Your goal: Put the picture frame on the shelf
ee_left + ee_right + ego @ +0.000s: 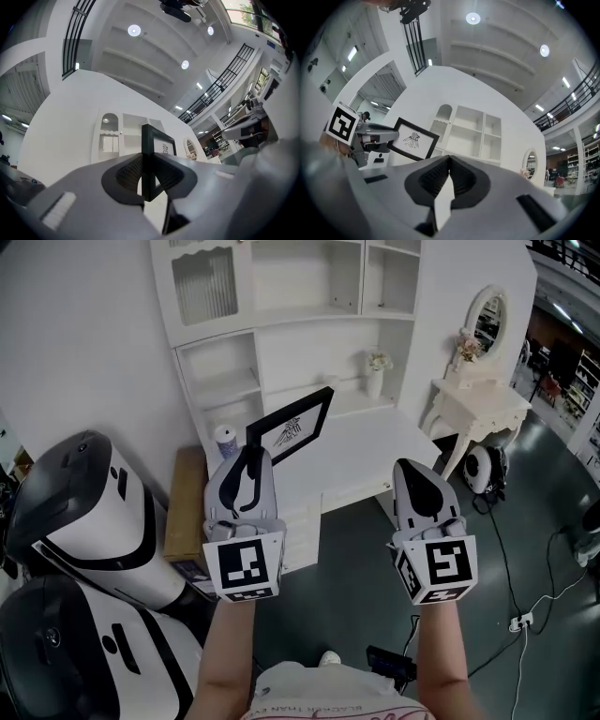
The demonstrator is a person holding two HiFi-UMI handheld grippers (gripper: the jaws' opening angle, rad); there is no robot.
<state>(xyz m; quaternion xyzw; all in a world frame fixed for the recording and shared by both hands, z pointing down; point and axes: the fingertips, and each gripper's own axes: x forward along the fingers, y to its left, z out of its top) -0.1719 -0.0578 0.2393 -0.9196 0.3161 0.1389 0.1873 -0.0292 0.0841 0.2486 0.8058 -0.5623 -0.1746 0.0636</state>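
**Two tools, one frame held short of the shelf**

The left tool is clamped on one edge of the picture frame. It holds the frame in the air above the bench, in front of the shelf, probably ready to stand it in a compartment. The right tool has its jaws together with nothing between them. One compartment holds a vase of flowers.

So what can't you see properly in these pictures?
- Head view: the picture frame has its lower corner hidden behind the left gripper gripping it.
- Head view: the drawing in it is too small to tell what it shows.
- Left gripper view: the frame stands edge-on, so its front barely shows.
- Head view: the shelf has its top cut off by the upper edge.
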